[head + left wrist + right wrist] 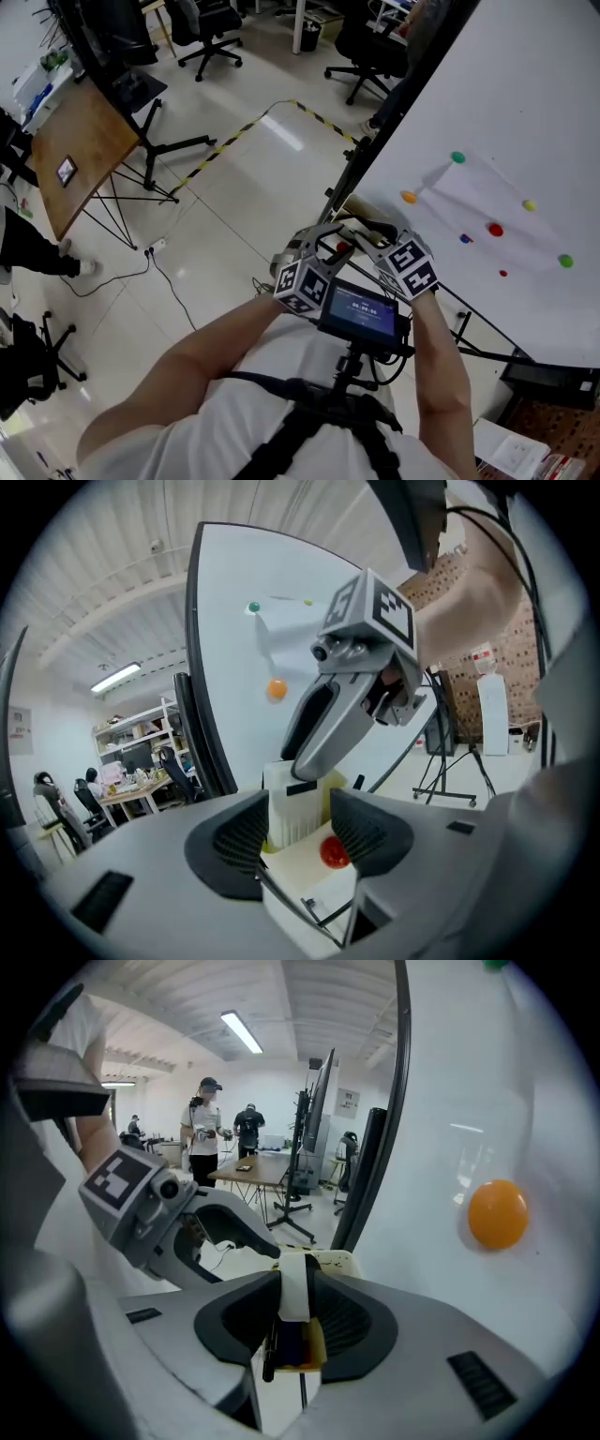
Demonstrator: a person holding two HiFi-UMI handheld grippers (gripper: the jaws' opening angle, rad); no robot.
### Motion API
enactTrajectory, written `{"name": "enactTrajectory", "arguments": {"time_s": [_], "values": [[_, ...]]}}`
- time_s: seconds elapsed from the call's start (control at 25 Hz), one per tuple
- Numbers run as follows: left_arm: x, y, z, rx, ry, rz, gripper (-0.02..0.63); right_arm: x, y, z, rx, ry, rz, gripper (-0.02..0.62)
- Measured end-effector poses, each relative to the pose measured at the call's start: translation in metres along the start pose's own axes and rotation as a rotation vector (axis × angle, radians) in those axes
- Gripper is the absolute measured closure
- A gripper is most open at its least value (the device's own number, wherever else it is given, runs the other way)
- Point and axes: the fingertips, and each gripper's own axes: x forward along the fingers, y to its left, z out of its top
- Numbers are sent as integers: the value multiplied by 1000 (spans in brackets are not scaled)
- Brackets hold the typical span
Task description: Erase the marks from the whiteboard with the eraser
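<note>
Two tools, head view: left tool [330, 236] & right tool [370, 239] meet tip to tip at lower-left edge of whiteboard [525, 112].
Board: coloured magnets [494, 229] scattered over it.
Left gripper view: jaws apart; eraser [295, 860] end w/ red dot [335, 853] sits btwn pads; right tool grips far end.
Right gripper view: jaws clamped on eraser, edge-on; orange magnet [497, 1213] nearby on board.

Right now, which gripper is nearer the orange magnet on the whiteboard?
Right. The right gripper sits close below the orange magnet; the left gripper lies farther off, down-left.
</note>
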Motion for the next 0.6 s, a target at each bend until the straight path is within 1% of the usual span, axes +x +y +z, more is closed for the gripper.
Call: {"name": "enactTrajectory", "arguments": {"time_s": [0.12,0.28,0.36,0.44,0.48,0.52,0.56,0.6], "values": [[16,5,-9,8,32,49,341,8,0,6,30,14,8,460],[19,10,2,-12,48,128,324,13,0,9,52,20,-16,460],[22,11,0,-48,53,172,324,11,1,11,70,10,-27,460],[25,13,-3,-105,54,196,322,9,4,15,98,-15,-30,463],[26,13,-3,-131,45,202,324,6,5,18,119,-36,-35,472],[27,13,-2,-143,32,206,330,3,5,22,143,-62,-43,497],[28,13,-2,-144,22,207,333,0,4,26,165,-90,-54,567],[31,11,-6,-142,21,206,336,-4,4,29,180,-116,-67,577]]}}
